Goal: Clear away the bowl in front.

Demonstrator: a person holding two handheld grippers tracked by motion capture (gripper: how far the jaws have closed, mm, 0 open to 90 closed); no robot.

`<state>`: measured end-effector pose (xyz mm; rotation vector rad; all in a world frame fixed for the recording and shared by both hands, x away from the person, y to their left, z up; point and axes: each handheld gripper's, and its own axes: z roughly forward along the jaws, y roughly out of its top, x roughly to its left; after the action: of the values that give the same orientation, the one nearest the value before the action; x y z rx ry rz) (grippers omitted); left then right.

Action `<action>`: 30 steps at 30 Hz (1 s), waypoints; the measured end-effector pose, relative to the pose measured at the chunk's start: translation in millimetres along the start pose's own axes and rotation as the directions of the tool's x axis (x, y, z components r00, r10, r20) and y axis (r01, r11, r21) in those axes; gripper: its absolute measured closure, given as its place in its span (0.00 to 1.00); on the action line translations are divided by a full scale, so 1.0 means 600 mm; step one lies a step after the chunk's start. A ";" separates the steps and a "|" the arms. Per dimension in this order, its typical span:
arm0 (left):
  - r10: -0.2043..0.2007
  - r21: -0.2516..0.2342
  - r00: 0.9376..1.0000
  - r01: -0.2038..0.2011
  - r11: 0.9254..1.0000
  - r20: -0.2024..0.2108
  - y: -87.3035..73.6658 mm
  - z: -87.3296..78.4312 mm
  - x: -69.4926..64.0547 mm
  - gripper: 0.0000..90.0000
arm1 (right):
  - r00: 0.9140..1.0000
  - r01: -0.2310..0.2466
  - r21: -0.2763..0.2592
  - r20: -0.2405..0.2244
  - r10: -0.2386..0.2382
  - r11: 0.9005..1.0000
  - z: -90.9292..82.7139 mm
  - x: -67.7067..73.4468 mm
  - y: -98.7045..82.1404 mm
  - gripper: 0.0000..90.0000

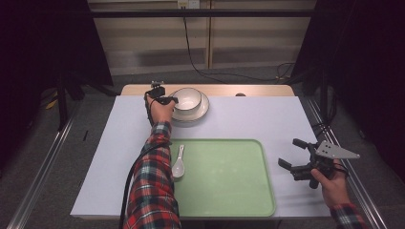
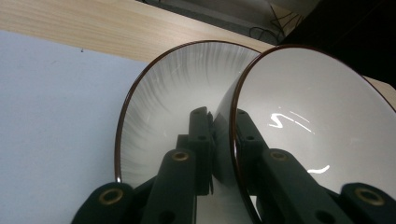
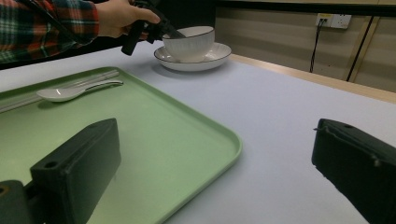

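A white bowl (image 1: 187, 98) with a dark rim stands on a matching white plate (image 1: 204, 111) at the table's far edge. My left gripper (image 1: 171, 100) is shut on the bowl's near-left rim. In the left gripper view the two black jaws pinch the bowl (image 2: 317, 116) wall, one inside and one outside, with the plate (image 2: 173, 93) behind. My right gripper (image 1: 289, 152) hovers open beside the right edge of the green tray (image 1: 224, 176), with nothing between its jaws. A white spoon (image 1: 178, 163) lies on the tray's left side.
The tray (image 3: 163, 126) sits at the near middle of the white tabletop (image 1: 267, 119). A wooden strip (image 1: 258, 90) runs along the far edge. Cables lie on the floor beyond. The spoon (image 3: 70, 92) and bowl (image 3: 189, 44) show in the right gripper view.
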<state>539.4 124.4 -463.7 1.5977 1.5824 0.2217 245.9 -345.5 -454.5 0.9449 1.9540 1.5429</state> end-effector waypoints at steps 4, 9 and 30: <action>0.007 0.020 1.000 -0.008 1.000 0.016 -0.001 -0.003 0.000 0.91 | 1.000 0.004 0.001 0.005 -0.004 1.000 -0.001 -0.001 0.000 0.01; -0.015 0.014 0.999 0.014 1.000 0.042 0.003 -0.015 -0.003 0.91 | 1.000 0.000 0.000 0.000 0.000 1.000 0.000 0.000 0.000 0.01; 0.041 0.044 0.993 -0.046 0.998 0.109 -0.006 -0.107 -0.003 0.91 | 1.000 0.006 -0.003 0.000 -0.006 1.000 0.000 0.001 0.001 0.01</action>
<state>494.3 150.1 -425.8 1.6539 1.4803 0.1203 245.9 -345.0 -453.9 0.9367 1.9521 1.5430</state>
